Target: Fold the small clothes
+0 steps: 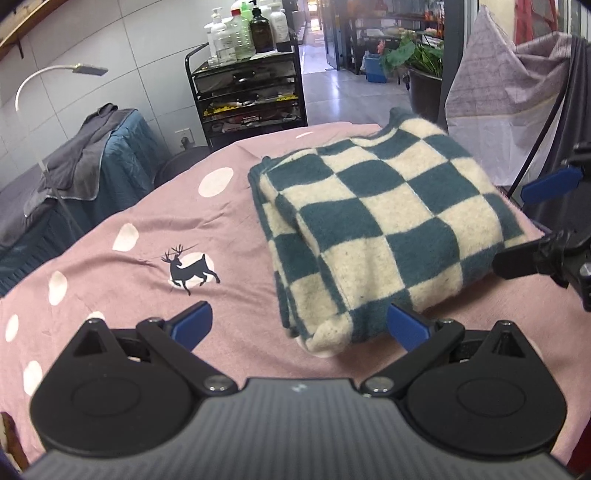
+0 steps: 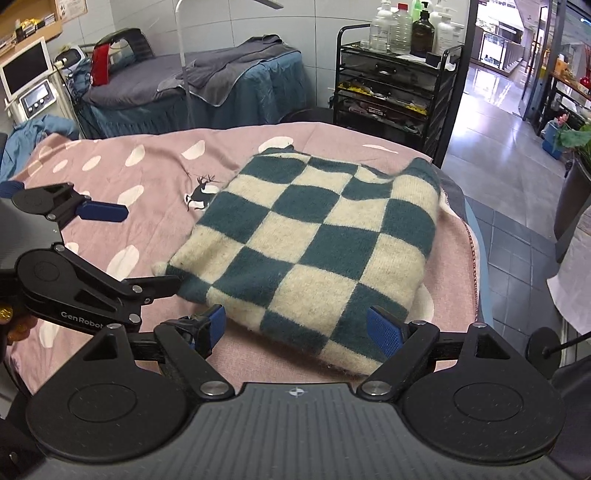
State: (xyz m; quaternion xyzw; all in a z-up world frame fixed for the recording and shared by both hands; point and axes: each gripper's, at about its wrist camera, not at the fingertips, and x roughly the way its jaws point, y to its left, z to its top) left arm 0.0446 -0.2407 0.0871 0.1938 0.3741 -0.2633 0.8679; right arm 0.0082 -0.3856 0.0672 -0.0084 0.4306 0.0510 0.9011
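Right wrist view: "GenRobot" is being read on the left gripper (image 2: 147, 251), both it and the right gripper (image 2: 295, 328) being held released beside the folded checkered sweater (image 2: 314, 240) lying on the pink deer-print bedsheet (image 2: 147, 177).

Grey tiled wall (image 2: 221, 22), black trolley (image 2: 391, 88) of bottles, blue-draped bed (image 2: 207, 92) — glossy corridor floor (image 2: 491, 107) beyond

Folded teal-and-cream checked knit garment (image 2: 314, 251): one, on the pink spotted bedcover (image 2: 155, 177), towards its right edge. Black two-finger grippers with blue pads: two, left (image 1: 299, 325) and right (image 2: 295, 326). Black deer print (image 1: 190, 271): one.
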